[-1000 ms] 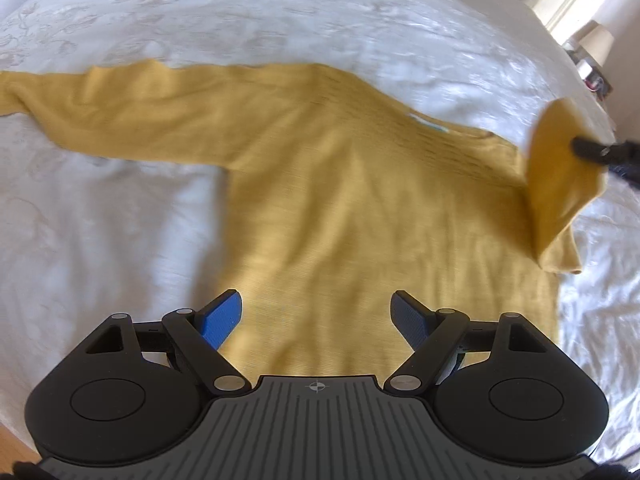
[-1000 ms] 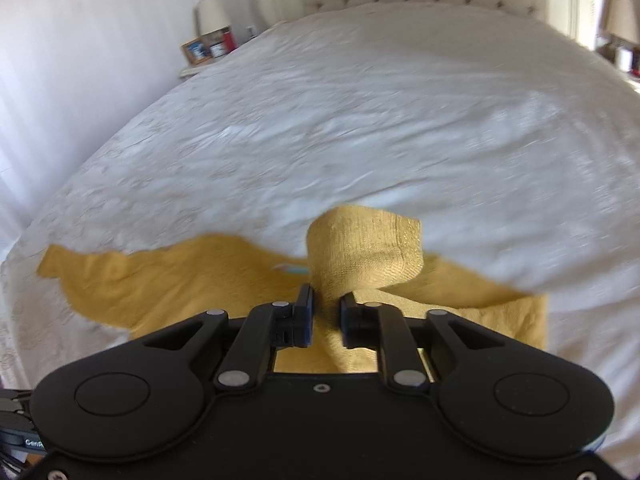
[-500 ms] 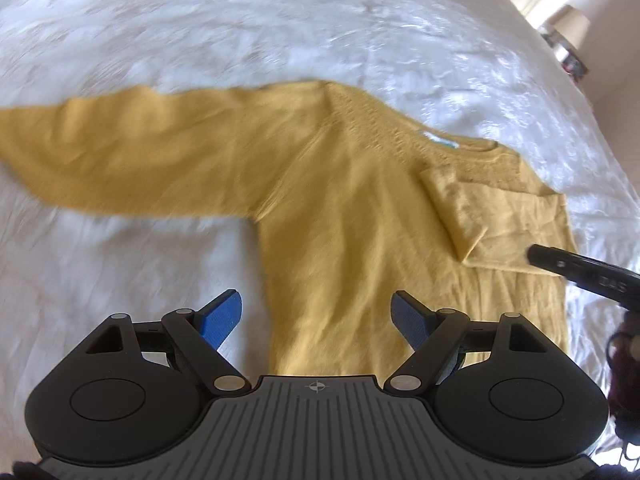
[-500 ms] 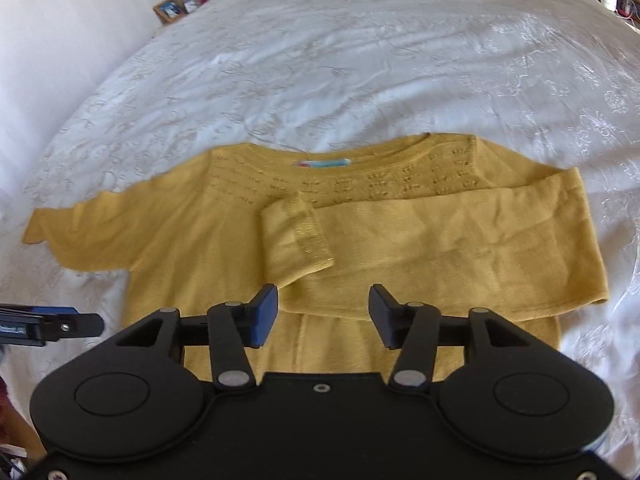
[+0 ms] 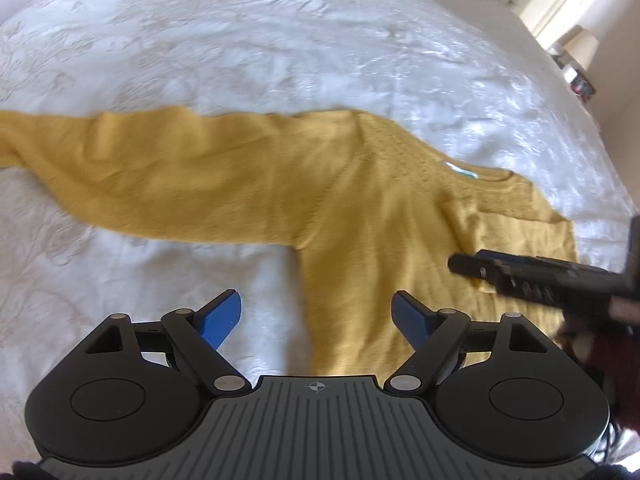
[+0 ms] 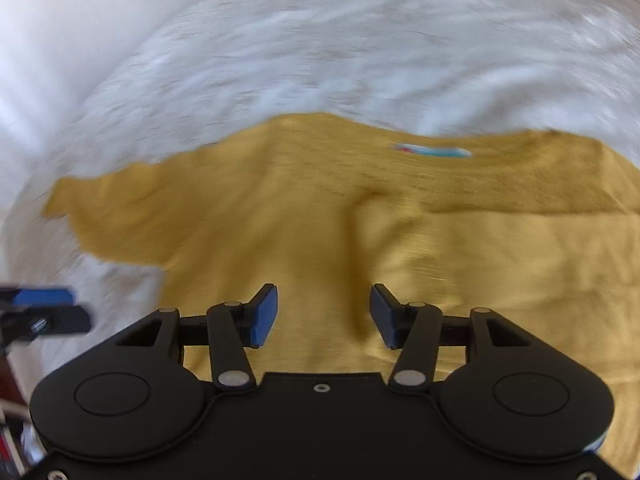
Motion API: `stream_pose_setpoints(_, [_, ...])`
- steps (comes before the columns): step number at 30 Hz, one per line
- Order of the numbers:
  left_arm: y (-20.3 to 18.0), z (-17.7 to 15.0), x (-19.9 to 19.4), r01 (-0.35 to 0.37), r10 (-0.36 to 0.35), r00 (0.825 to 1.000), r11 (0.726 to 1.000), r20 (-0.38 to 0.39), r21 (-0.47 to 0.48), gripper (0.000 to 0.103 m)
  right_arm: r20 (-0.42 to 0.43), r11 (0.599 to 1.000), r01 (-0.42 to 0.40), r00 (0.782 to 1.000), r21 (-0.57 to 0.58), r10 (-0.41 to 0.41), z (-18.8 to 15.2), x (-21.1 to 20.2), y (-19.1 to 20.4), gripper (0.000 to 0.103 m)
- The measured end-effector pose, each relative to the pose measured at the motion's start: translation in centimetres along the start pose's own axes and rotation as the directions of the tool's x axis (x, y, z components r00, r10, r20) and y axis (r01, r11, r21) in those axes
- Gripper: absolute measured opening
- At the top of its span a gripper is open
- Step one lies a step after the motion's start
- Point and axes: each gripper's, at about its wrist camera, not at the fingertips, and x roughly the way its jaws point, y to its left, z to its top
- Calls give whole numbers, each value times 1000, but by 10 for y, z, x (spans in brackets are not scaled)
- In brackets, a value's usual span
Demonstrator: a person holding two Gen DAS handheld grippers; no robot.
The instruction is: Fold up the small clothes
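The mustard-yellow knitted sweater (image 5: pixel 360 216) is lying flat on the white embroidered bedspread (image 5: pixel 280 40), right sleeve folded across. The left gripper (image 5: pixel 316 316) is hovering wide open and empty. The right gripper (image 6: pixel 323 316), whose jaws have just been opening, is holding nothing. Dragging it low may be undoing the folded sleeve.

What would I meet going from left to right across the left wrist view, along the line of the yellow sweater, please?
Outstretched sleeve → sweater body → neck label → folded-over sleeve → right gripper, jaws open.
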Motion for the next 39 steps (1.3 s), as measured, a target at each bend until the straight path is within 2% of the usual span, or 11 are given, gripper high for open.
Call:
stream_pose_setpoints(2, [2,3,3,5,-5,1000,1000,-3,-10,82,20,999,-1,1000,-47,2,-6,-9,11,59])
stream_pose_setpoints(4, [-2,7,6,10,-10,1000,1000,-4,-6,82,38,997,67,997,-47,-65,-11,-18,11,70])
stream_pose_setpoints(7, [-14,11,11,26,-26,1000,1000,3,16,82,35,984,172,984,51,-174,-11,-22,-15,73])
stream_pose_setpoints(10, [-28,14,13,42,-42,999,999,13,21,82,-9,970,178,984,164,-179,-6,-14,-48,73])
stream_pose_setpoints(15, [-41,21,12,31,-30,999,1000,37,-3,82,-62,992,51,997,118,-44,2,12,-47,75])
stream_pose_setpoints(18, [-42,28,12,20,-18,999,999,48,-41,87,-28,993,-107,994,-39,106,3,11,-19,74])
stream_pose_setpoints(21, [-45,37,18,15,-12,999,998,46,-59,97,-32,966,-163,987,-201,160,-5,-1,6,73])
stream_pose_setpoints(24, [-56,43,31,27,-25,999,999,29,-45,97,-16,973,-115,993,-200,115,-19,-20,2,73])
stream_pose_setpoints(28, [-81,40,61,56,-56,998,998,-15,2,96,-10,995,-20,1000,-95,19,-38,-45,-30,74])
stream_pose_setpoints(36, [-120,23,109,113,-107,993,987,-58,114,95,-58,995,90,994,-43,-92,-67,-75,-73,74])
stream_pose_setpoints(39, [-124,21,117,113,-104,992,983,-64,145,80,-76,995,94,993,-16,-95,-72,-74,-81,74])
